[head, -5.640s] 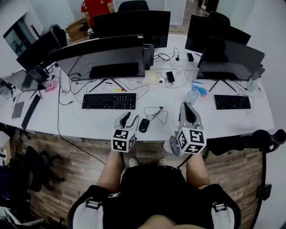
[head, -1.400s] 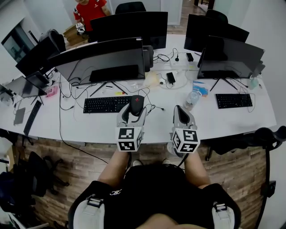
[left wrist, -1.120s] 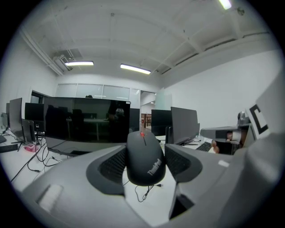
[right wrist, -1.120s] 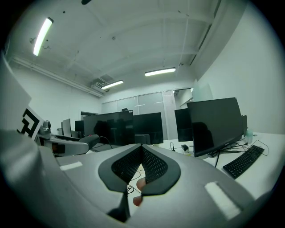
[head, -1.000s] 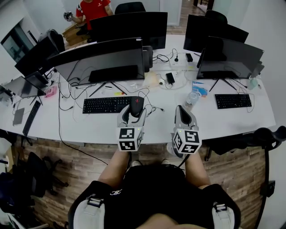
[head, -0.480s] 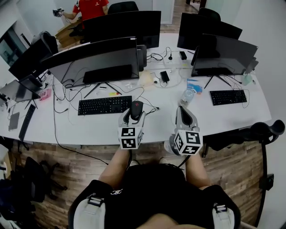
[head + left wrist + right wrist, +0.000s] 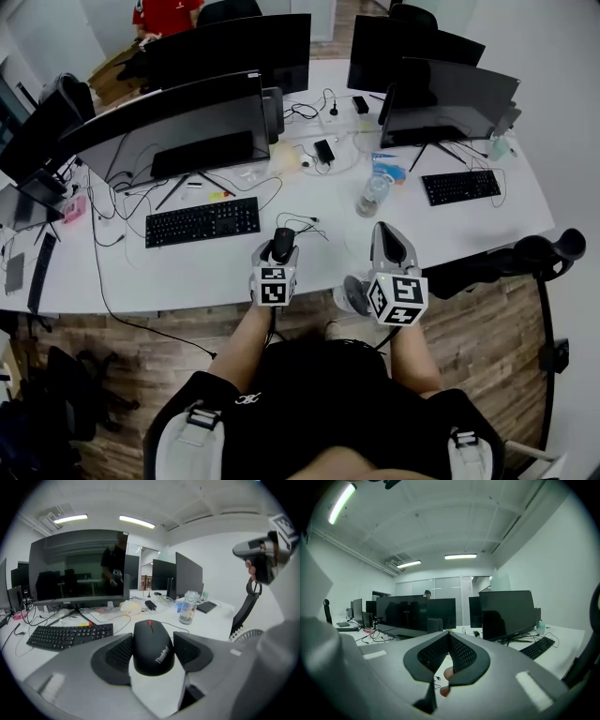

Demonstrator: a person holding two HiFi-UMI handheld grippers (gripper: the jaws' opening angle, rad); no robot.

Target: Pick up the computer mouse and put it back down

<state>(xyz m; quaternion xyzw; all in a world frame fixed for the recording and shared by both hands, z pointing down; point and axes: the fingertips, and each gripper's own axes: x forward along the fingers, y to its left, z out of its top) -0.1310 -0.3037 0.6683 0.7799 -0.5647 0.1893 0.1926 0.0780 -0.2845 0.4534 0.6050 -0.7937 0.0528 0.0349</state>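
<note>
Gripping the computer mouse (image 7: pixel 151 644) by its two flanks, the left gripper (image 7: pixel 280 253) has its jaws set wide, one ribbed pad against each side of the black shell; the red scroll wheel points away toward the far side of the desk (image 7: pixel 187 274), and pale lettering runs along the mouse's near right part. Seen from the head view, the mouse sits over the near edge of the white desk, slightly right of the black keyboard (image 7: pixel 202 222) and well short of the water bottle (image 7: pixel 372 195); its thin cable (image 7: pixel 302 225) loops away toward the far side. Whether the underside of the mouse rests on the desktop or hangs just above it is hard to judge, since the jaws and the shell cover that gap in both views.

To the right, the right gripper (image 7: pixel 449 637) has its jaws pressed together, the meshed pads meeting at their tips with nothing between them; it sits near the desk's edge, apart from the mouse and from the bottle beyond it.

Behind the keyboard a wide dark monitor (image 7: pixel 164 122) stands on a splayed foot; more dark screens line the far side, and a second keyboard (image 7: pixel 458 187) lies at the far right of the desk. A person in a red top (image 7: pixel 161 13) stands at the far left, beyond the screens.
</note>
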